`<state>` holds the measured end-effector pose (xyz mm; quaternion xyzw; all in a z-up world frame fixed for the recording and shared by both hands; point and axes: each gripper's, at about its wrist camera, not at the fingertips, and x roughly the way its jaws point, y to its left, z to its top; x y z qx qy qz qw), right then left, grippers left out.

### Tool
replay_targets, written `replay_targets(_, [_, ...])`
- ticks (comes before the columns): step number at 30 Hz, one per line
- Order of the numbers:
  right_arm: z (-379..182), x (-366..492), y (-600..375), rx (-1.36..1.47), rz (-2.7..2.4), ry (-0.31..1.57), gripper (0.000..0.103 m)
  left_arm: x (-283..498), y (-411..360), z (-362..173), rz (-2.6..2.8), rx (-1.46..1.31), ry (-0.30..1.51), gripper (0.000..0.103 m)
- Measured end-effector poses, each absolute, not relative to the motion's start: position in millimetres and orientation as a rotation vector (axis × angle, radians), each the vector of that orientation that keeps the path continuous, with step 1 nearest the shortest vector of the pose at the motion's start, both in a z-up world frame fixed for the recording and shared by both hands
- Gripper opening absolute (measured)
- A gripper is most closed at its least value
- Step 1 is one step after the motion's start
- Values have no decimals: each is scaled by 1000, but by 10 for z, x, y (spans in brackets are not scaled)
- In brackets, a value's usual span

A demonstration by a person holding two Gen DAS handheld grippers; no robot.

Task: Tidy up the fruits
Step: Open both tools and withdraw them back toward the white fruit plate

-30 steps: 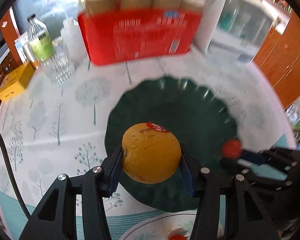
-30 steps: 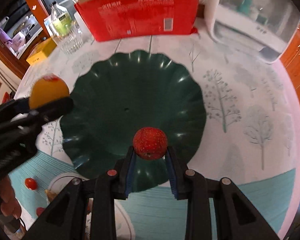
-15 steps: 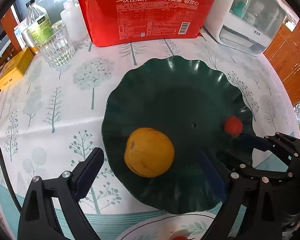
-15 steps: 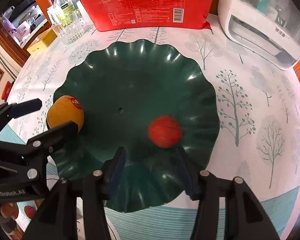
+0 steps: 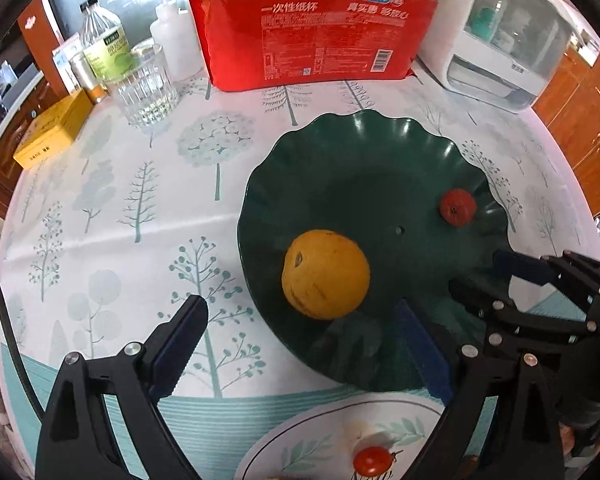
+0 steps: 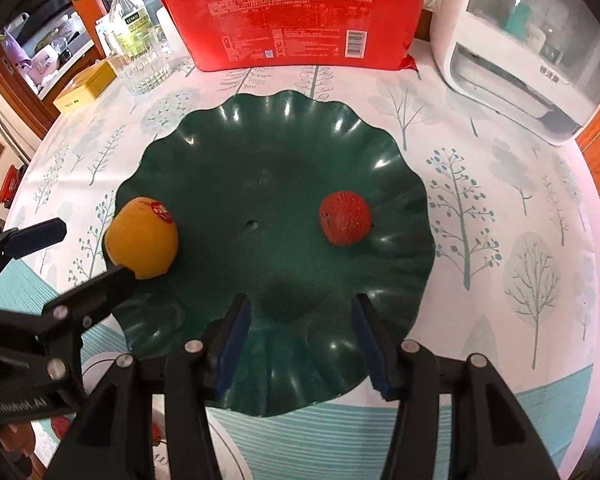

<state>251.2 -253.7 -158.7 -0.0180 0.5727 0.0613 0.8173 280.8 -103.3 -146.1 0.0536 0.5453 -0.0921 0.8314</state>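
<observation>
With both claws just opened and empty: left gripper (image 5: 300,344) spread wide at green plate (image 6: 400,184) near rim, right gripper (image 6: 300,340) partly spread beside it. Orange (image 5: 326,274) resting on plate, left side. Lychee (image 6: 345,218) farther in, right side. Red bag (image 6: 300,16) beyond plate.

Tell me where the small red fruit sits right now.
The small red fruit lies on the right half of the green plate in the right wrist view, apart from the orange.

Red bag (image 5: 312,36) top centre, glass (image 5: 148,88), bottle (image 5: 102,46) and yellow box (image 5: 52,134) upper left, white appliance (image 5: 504,48) upper right.
</observation>
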Motion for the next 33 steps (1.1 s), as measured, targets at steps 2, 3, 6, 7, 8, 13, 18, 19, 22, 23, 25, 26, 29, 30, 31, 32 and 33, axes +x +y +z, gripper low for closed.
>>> replay_targets(2, [-1544, 2486, -2531, -40, 123, 1216, 53, 2755, -1042, -1404, -198, 128, 1141, 94])
replay_targets(3, [-1521, 2471, -2529, -41, 120, 1213, 53, 2740, -1045, -1378, -201, 132, 1135, 94])
replay_targets(6, [-1434, 2414, -2530, -41, 110, 1198, 53, 2670, -1046, -1281, -205, 143, 1115, 94])
replay_targets(7, [-1409, 2398, -2526, -42, 108, 1194, 53, 2642, -1040, -1244, -205, 145, 1108, 94])
replay_targets(8, [-1376, 2376, -2525, -43, 104, 1188, 53, 2627, -1037, -1217, -206, 145, 1104, 94])
replay_targets(13, [-1230, 2268, -2503, -40, 99, 1169, 53, 2515, -982, -1082, -213, 125, 1090, 94])
replay_targets(18, [-1073, 2140, -2492, -40, 93, 1144, 53, 2409, -932, -977, -210, 105, 1086, 94])
replay_targets(19, [-1046, 2120, -2487, -42, 91, 1139, 53, 2392, -920, -956, -210, 104, 1083, 94])
replay_targets(22, [-944, 2046, -2458, -50, 85, 1121, 53, 2318, -886, -872, -208, 106, 1069, 94])
replay_targets(23, [-904, 2018, -2449, -50, 85, 1114, 53, 2293, -870, -839, -210, 104, 1064, 94])
replay_targets(25, [-836, 1963, -2435, -52, 81, 1099, 53, 2239, -834, -767, -214, 96, 1054, 94])
replay_targets(26, [-802, 1937, -2429, -53, 78, 1092, 53, 2213, -817, -735, -214, 94, 1050, 94])
replay_targets(29, [-697, 1850, -2399, -48, 71, 1074, 53, 2136, -753, -639, -221, 92, 1038, 94])
replay_targets(30, [-653, 1808, -2382, -44, 68, 1067, 53, 2113, -736, -615, -221, 94, 1034, 94])
replay_targets(31, [-620, 1774, -2366, -43, 66, 1063, 53, 2077, -709, -582, -220, 99, 1029, 94])
replay_targets(32, [-591, 1740, -2349, -43, 64, 1058, 53, 2046, -684, -556, -218, 101, 1027, 94])
replay_targets(33, [-561, 1703, -2330, -44, 61, 1052, 53, 2015, -657, -532, -220, 103, 1026, 94])
